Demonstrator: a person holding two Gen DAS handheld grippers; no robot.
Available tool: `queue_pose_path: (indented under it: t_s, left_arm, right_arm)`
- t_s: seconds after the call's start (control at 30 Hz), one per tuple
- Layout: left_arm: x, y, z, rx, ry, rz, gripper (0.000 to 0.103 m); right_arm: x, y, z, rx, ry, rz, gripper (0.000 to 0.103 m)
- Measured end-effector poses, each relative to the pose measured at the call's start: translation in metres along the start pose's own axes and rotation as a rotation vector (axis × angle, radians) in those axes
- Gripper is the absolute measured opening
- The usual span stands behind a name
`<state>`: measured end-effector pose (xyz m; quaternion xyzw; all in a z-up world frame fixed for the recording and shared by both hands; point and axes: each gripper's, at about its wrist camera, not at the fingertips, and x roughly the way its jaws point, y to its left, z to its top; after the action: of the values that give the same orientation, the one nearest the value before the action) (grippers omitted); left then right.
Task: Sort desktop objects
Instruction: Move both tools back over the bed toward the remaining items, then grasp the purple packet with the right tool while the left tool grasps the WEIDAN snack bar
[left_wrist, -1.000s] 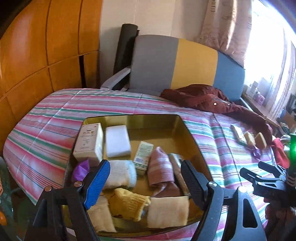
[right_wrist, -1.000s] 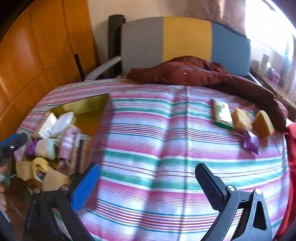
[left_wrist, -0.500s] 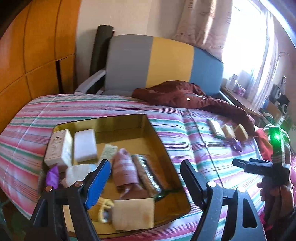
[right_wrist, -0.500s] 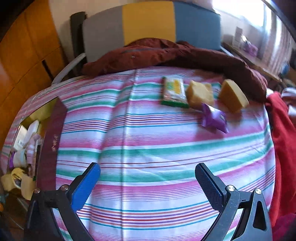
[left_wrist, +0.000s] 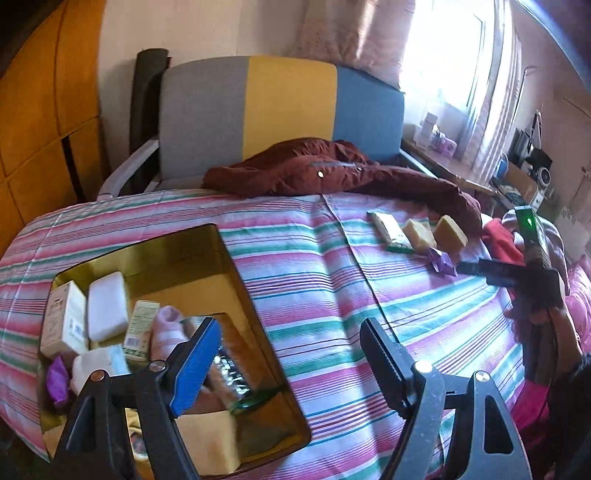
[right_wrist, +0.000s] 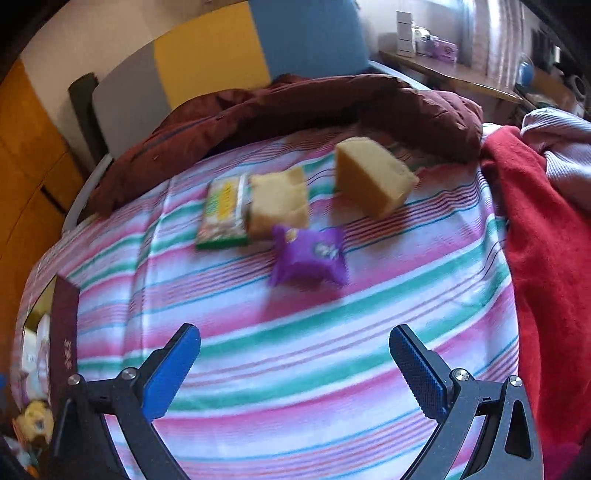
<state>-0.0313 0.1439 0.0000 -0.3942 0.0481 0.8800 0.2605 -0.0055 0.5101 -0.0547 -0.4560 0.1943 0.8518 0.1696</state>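
Note:
On the striped cloth lie a purple snack packet (right_wrist: 309, 254), a green wrapped bar (right_wrist: 224, 212), a pale sponge block (right_wrist: 280, 202) and a yellow sponge block (right_wrist: 373, 176); they also show far right in the left wrist view, the packet (left_wrist: 441, 261) nearest. My right gripper (right_wrist: 294, 356) is open and empty, just short of the purple packet. My left gripper (left_wrist: 288, 350) is open and empty, above the right edge of the gold tray (left_wrist: 207, 243). The tray holds boxes, rolled socks and cloths.
A dark red jacket (left_wrist: 332, 173) lies along the far edge, in front of a grey, yellow and blue chair (left_wrist: 280, 107). Red clothing (right_wrist: 546, 229) is piled at the right. A dark red tray lid edge (right_wrist: 64, 350) stands at the left in the right wrist view.
My right gripper has moved forward and right toward the packets and sponges. My left gripper has swung right, from over the tray's contents toward its right edge. Both stay open.

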Motion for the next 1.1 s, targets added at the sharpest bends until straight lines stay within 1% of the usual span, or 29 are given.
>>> queue_pose_path:
  t_s: [0.13,0.33,0.43,0.57,0.67,0.73,0.77,0.8,0.83,0.87,0.93,1.03,1.1]
  left_arm:
    - [0.01,-0.013,0.002,0.028,0.021,-0.005,0.079]
    - [0.029,-0.026,0.005,0.05,0.062,-0.013,0.079]
    - [0.039,-0.034,0.009,0.059,0.078,-0.023,0.079]
    - [0.051,-0.046,0.016,0.07,0.091,-0.038,0.079]
    - [0.059,-0.056,0.022,0.073,0.097,-0.053,0.079]
    - [0.066,-0.061,0.025,0.076,0.102,-0.062,0.079]
    - [0.069,-0.064,0.027,0.076,0.105,-0.067,0.079]
    - [0.073,-0.067,0.029,0.075,0.109,-0.073,0.079]
    - [0.077,-0.07,0.031,0.071,0.116,-0.08,0.079]
    - [0.08,-0.073,0.032,0.069,0.12,-0.084,0.079]
    - [0.09,-0.08,0.036,0.068,0.133,-0.098,0.079]
    - [0.104,-0.088,0.042,0.061,0.153,-0.117,0.079]
    - [0.113,-0.092,0.047,0.053,0.173,-0.13,0.078]
  right_arm:
    - [0.016,-0.007,0.014,0.014,-0.003,-0.006,0.103]
    - [0.042,-0.006,0.027,-0.019,0.004,-0.014,0.103]
    - [0.052,-0.006,0.033,-0.041,-0.007,-0.021,0.103]
    - [0.066,-0.007,0.04,-0.042,0.01,-0.001,0.103]
    - [0.076,-0.006,0.042,-0.054,0.028,-0.025,0.102]
    - [0.084,-0.005,0.041,-0.052,0.049,-0.03,0.09]
    - [0.086,-0.004,0.041,-0.054,0.048,-0.047,0.087]
    - [0.086,-0.003,0.042,-0.062,0.04,-0.056,0.078]
    - [0.086,-0.002,0.042,-0.07,0.04,-0.062,0.072]
    - [0.084,-0.001,0.044,-0.077,0.04,-0.063,0.06]
    - [0.084,0.001,0.044,-0.079,0.052,-0.058,0.06]
    - [0.086,0.005,0.044,-0.111,0.062,-0.082,0.058]
    - [0.086,0.007,0.045,-0.11,0.071,-0.075,0.056]
